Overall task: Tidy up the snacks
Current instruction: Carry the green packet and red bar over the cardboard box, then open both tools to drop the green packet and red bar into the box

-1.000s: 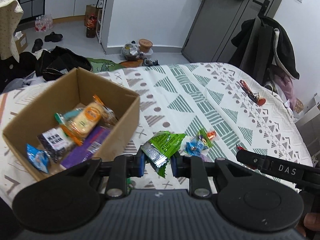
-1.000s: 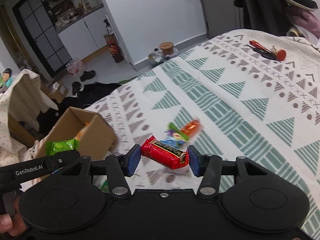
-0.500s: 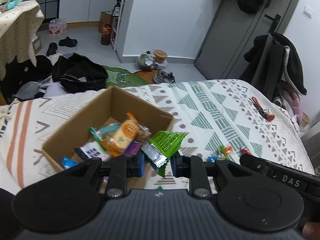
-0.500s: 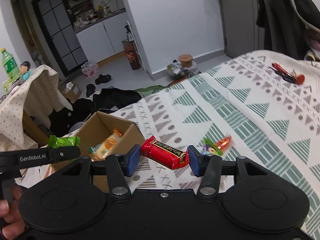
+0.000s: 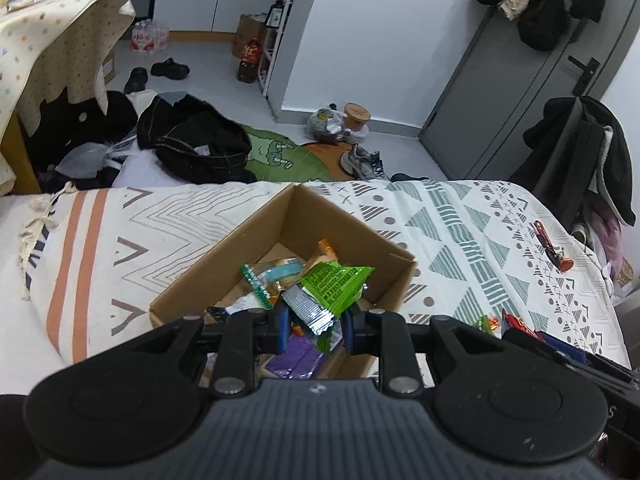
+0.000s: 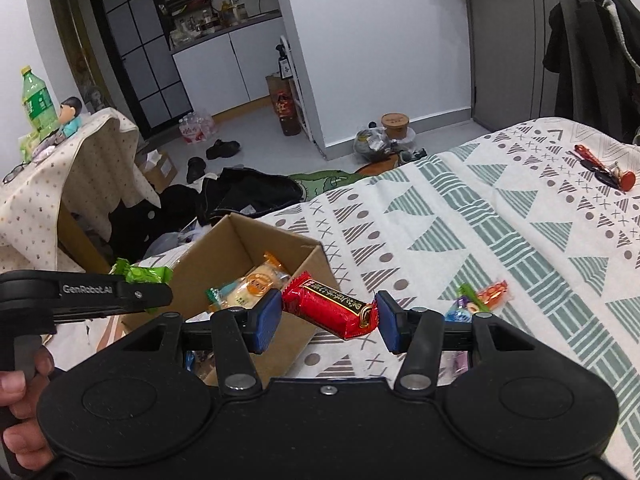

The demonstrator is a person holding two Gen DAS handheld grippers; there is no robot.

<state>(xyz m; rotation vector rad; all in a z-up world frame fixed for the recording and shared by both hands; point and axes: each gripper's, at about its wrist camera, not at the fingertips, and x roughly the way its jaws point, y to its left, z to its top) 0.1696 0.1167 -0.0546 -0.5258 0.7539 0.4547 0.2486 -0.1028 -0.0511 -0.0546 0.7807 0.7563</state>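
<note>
An open cardboard box (image 5: 260, 240) (image 6: 236, 240) sits on the patterned bedspread with several snack packets inside. My left gripper (image 5: 314, 326) is shut on a green snack packet (image 5: 334, 284) and hangs over the box's inside. That green packet (image 6: 140, 274) also shows at the left of the right wrist view, above the box's near-left corner. My right gripper (image 6: 326, 320) is shut on a red snack bar (image 6: 328, 308), just right of the box's front wall. A few small wrapped candies (image 6: 480, 300) lie on the bedspread to the right.
The bed's patterned cover (image 5: 460, 220) stretches right, with red-handled scissors (image 5: 554, 250) near its far edge. Clothes and shoes litter the floor (image 5: 192, 144) beyond the bed. A cloth-covered table (image 6: 60, 168) with a green bottle stands at the left. A hand (image 6: 20, 408) grips the left tool.
Both grippers have travelled left toward the box with their packets still held. The green packet now hangs over the box interior, and the red bar has reached the box's right side.
</note>
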